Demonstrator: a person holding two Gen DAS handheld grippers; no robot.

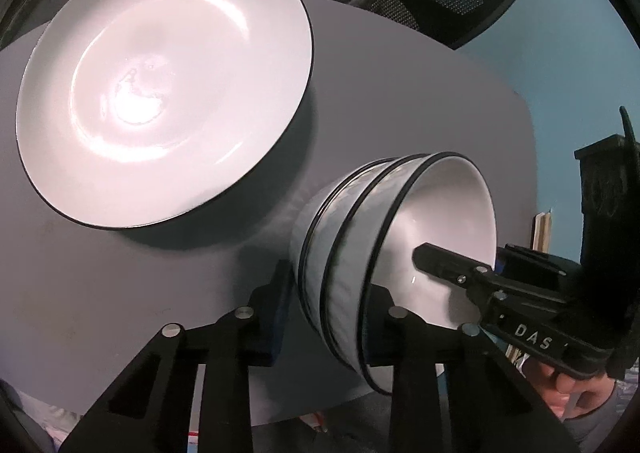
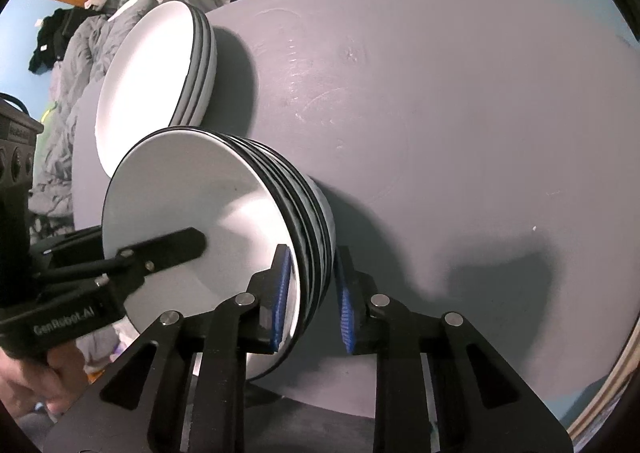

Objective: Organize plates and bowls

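Beside the plates (image 2: 160,69), both tongs (left (image 1: 324,317), right (image 2: 310,301)) clench the bowl stack's (image 2: 304,221) rim, its base hidden.

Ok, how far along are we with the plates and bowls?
Done: plates sit stacked on the table, and the bowls are nested together. In hand: left gripper and right gripper each pinch the bowls' rim. Left: probably just placing and releasing them; no loose dishes in view.
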